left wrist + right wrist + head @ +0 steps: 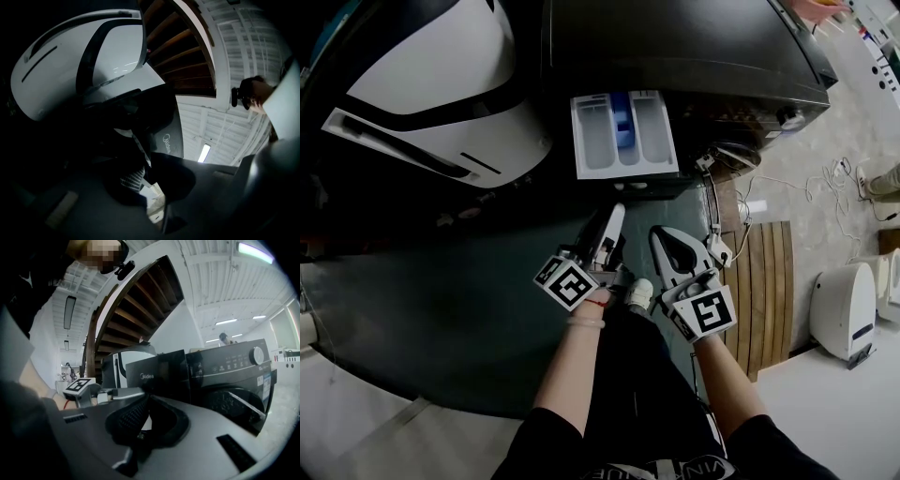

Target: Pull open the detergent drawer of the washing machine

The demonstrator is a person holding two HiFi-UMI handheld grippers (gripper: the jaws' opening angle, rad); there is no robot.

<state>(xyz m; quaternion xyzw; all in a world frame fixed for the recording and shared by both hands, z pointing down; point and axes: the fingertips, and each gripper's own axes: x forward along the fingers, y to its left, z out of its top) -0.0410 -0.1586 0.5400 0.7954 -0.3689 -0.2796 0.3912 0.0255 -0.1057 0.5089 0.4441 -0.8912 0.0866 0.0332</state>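
The dark washing machine [694, 47] stands at the top of the head view. Its detergent drawer [623, 136] is pulled out, showing white compartments and a blue insert. Both grippers hang in front of and below the drawer, apart from it. My left gripper [609, 220] points toward the drawer front, its jaws close together with nothing between them. In the left gripper view that gripper [147, 157] is dark. My right gripper [659, 234] sits beside it, tips meeting, empty. The right gripper [143, 397] faces the machine's front [225, 376].
A white rounded appliance [441, 84] stands left of the washer. A wooden slatted board [764, 291], loose cables [806, 187] and a white device [844, 309] lie on the floor at the right. The person's shoe [639, 292] is just below the grippers.
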